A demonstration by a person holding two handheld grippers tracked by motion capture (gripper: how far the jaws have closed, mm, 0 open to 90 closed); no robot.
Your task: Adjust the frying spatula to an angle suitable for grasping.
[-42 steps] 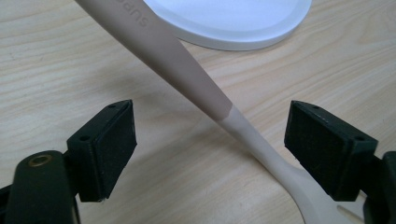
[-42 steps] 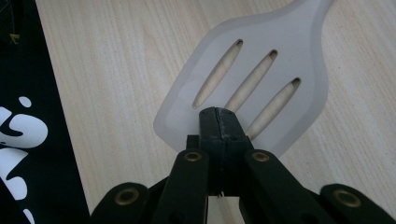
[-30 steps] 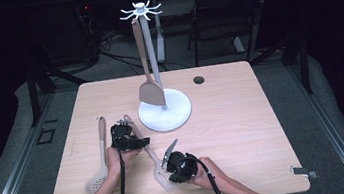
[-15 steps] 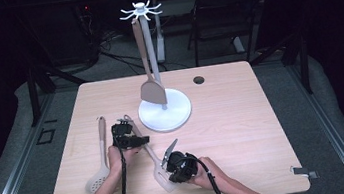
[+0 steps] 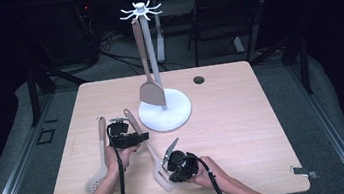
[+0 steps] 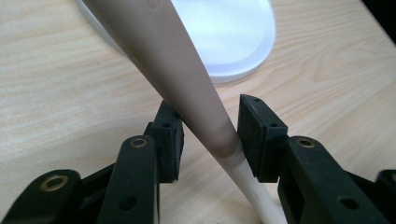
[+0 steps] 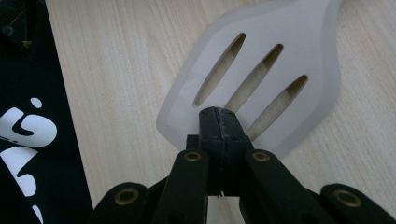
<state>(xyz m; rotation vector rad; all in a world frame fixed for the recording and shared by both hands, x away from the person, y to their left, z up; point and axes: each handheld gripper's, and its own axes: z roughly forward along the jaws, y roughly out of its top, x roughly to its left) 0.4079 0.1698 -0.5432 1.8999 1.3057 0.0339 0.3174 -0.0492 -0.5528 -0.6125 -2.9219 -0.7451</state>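
A: Where is the slotted turner (image 5: 153, 155) relative to the two sets of fingers?

B: It lies on the bench (image 5: 245, 132) between both hands. Its tan handle (image 6: 187, 88) runs up between the fingers of the left gripper (image 6: 210, 135), slanting away toward the white round stand base (image 6: 224, 37). The right finger pad (image 6: 257, 135) touches the handle where tan turns to white; the left pad sits just beside it with a thin gap. So that pair is narrow around the handle, not yet fully clamped.

A: And the right gripper (image 7: 218, 123)?

B: Its fingers are pressed together with no gap showing, tips right at the near edge of the pale slotted blade (image 7: 261, 79). I cannot tell whether they pinch the blade's rim or only meet above it.

A: What else lies near?

B: A second tan-handled spoon (image 5: 98, 159) lies on the bench just outside the left gripper (image 5: 126, 138), on the far side from the right gripper (image 5: 178, 164). Beyond the left fingers stands the stand, with a brown spatula (image 5: 151, 90) hanging from its top hooks.

A: Any difference from half a second before?

B: Very little. In the high view both hands sit in nearly the same spots, the turner has not shifted, and the left gripper remains at the handle.
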